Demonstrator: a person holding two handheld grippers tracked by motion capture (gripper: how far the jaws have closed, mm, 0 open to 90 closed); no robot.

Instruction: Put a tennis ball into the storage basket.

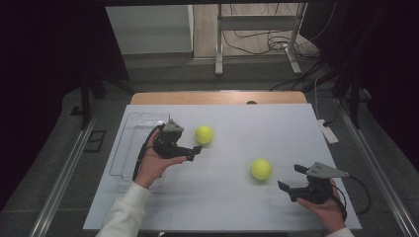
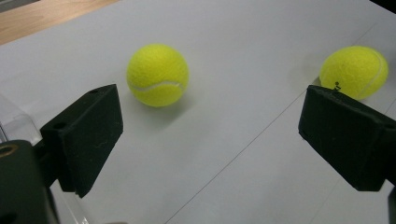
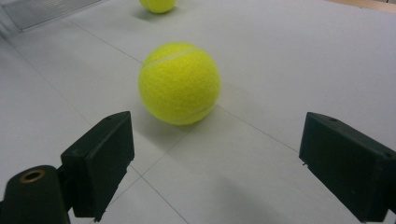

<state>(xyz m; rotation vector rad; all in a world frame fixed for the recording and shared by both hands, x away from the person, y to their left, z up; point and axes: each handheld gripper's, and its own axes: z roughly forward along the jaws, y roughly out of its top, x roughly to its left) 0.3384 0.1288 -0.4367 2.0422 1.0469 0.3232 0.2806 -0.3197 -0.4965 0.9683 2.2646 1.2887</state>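
2 fuzzy yellow tennis balls lie apart on the white tabletop (image 1: pixel 276 207). The left tool (image 1: pixel 197 149), spread wide and empty, faces the far ball (image 1: pixel 204 134), seemingly to straddle it. The right tool (image 1: pixel 291 177), likewise spread, faces the near ball (image 1: pixel 261 169).

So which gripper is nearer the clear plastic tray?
Left. The left gripper is held just beside the clear plastic tray, over its right edge, jaws open. The right gripper is across the table, at the near right corner.
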